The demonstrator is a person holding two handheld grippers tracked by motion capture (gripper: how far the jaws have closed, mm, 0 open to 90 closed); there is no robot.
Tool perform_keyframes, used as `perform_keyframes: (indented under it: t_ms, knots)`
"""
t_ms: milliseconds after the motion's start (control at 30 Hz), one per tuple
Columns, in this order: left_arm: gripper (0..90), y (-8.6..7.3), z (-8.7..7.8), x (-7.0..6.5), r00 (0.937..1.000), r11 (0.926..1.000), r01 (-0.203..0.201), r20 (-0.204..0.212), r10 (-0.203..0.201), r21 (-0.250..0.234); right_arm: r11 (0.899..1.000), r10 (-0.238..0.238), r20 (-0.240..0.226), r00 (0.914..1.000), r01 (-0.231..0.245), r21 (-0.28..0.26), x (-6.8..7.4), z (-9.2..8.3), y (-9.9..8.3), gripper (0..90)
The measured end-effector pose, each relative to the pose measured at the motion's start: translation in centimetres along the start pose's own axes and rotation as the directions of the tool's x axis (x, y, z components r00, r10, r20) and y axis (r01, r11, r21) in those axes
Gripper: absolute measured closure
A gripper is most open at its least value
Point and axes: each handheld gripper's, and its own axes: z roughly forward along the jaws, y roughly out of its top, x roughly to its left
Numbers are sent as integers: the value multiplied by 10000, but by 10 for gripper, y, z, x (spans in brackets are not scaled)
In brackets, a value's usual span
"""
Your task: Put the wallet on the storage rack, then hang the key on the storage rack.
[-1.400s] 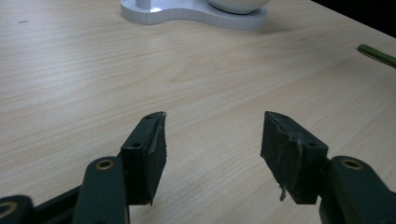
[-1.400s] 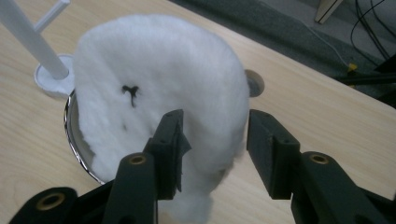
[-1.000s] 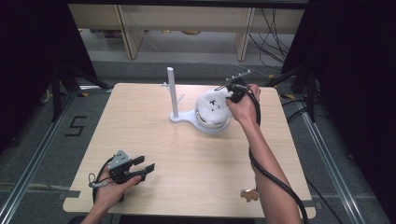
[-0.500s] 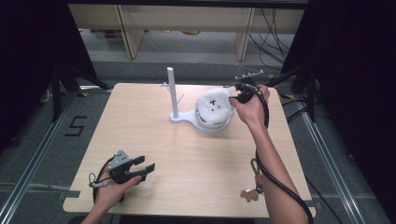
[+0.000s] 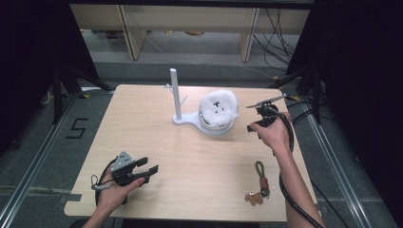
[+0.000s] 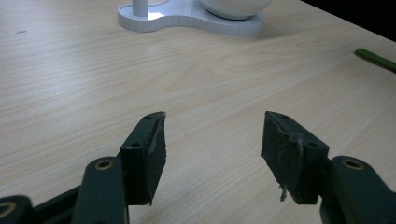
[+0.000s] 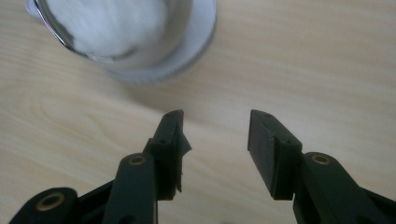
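**A:** High view first: my right gripper [image 5: 255, 117] has come away to the right of the fluffy white plush ball with a tiny face [image 5: 218, 107], which now sits in the round white bowl [image 5: 216, 128] at one end of the white plastic stand with an upright post [image 5: 176, 95]. A second ago that gripper was right over the ball.

**B:** And the jaws?

**A:** They have just been opening; in the right gripper view they stand wide with nothing between them. I judge the ball released and placed.

**B:** Where is it relative to you now?

**A:** Just left of the right gripper, apart from it. My left gripper [image 5: 146, 166] rests open at the near left, well apart. A green-corded keychain with a brown charm [image 5: 259, 183] lies near right.
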Motion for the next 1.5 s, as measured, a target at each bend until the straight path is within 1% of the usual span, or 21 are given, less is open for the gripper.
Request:
perform_keyframes:
  t_ms: [100, 133, 167, 200, 400, 433, 500, 600, 633, 667, 767, 933, 1033, 1067, 1133, 1167, 1200, 1267, 1333, 1400, 1500]
  knots:
    - [391, 1, 0, -2, 10000, 10000, -52, -8, 52, 33, 9991, -33, 62, 10000, 30, 421, -14, 7, -20, 567]
    - [391, 1, -1, -2, 10000, 10000, -40, 2, 40, 21, 9974, 378, 54, 9993, -381, 611, -14, 8, -25, 568]
    - [391, 1, -1, -2, 10000, 10000, -40, 2, 40, 21, 9974, 378, 54, 9993, -381, 611, -14, 8, -25, 568]
    - [391, 2, -1, -2, 10000, 10000, -42, 37, 43, -46, 9913, 679, 69, 9977, -683, 1122, -17, 6, -33, 571]
    - [391, 2, -2, -2, 10000, 10000, -75, -56, 75, 47, 9787, 847, 260, 9961, -881, 1855, -20, 11, -45, 583]
    - [391, 3, -2, -2, 9999, 10000, -80, -64, 80, 51, 9816, 542, 288, 9981, -586, 1816, -23, 12, -47, 591]
    - [391, 4, -2, -2, 10000, 10000, -83, -46, 83, -20, 9699, 736, 259, 9969, -776, 2307, -20, 14, -52, 621]
    - [391, 4, -1, -3, 9999, 9999, -129, -33, 129, -20, 9743, 120, 225, 9997, -167, 2248, -25, 17, -58, 644]
    - [391, 4, -1, -2, 9999, 9999, -114, 6, 114, -25, 9743, 120, 225, 9997, -167, 2248, -25, 17, -58, 644]
    - [390, 4, -1, -3, 9999, 9999, -112, -60, 112, 31, 9649, 259, 264, 9993, -319, 2608, -26, 17, -62, 647]
    - [390, 4, 0, -4, 9999, 9999, -122, -32, 122, 9, 9659, 209, 159, 9997, -243, 2579, -28, 18, -67, 651]
    - [390, 4, -1, -6, 9998, 9999, -163, 131, 164, -21, 9505, 433, 310, 9986, -507, 3064, -34, 21, -82, 651]
    - [390, 4, -2, -6, 9995, 9998, -210, 215, 210, -21, 9561, 474, 210, 9987, -514, 2885, -33, 23, -87, 652]
    - [390, 5, -3, -6, 9995, 9997, -236, 223, 238, -86, 9377, 738, 303, 9968, -798, 3383, -29, 22, -89, 651]
    - [391, 5, -4, -6, 9994, 9996, -262, 201, 264, -100, 9429, 602, 141, 9981, -615, 3273, -30, 23, -92, 653]
    - [390, 6, -5, -7, 9996, 9996, -261, 133, 262, -76, 9326, 621, 185, 9979, -647, 3551, -28, 23, -93, 654]
    - [390, 6, -5, -6, 9995, 9996, -253, 188, 256, -152, 9359, 702, 253, 9972, -746, 3444, -26, 25, -96, 654]
    - [390, 7, -5, -6, 9995, 9996, -241, 192, 244, -163, 9081, 1070, 286, 9938, -1094, 4042, -23, 22, -99, 656]
    - [390, 7, -5, -7, 9996, 9996, -257, 136, 258, -118, 9072, 1146, 212, 9932, -1133, 4051, -21, 22, -101, 656]
    - [390, 6, -4, -8, 9997, 9997, -237, 105, 237, -42, 8940, 1341, 305, 9905, -1342, 4275, -18, 24, -104, 658]
    - [390, 6, -3, -7, 9994, 9996, -251, 221, 254, -114, 8996, 1110, 65, 9938, -1032, 4242, -19, 26, -108, 659]
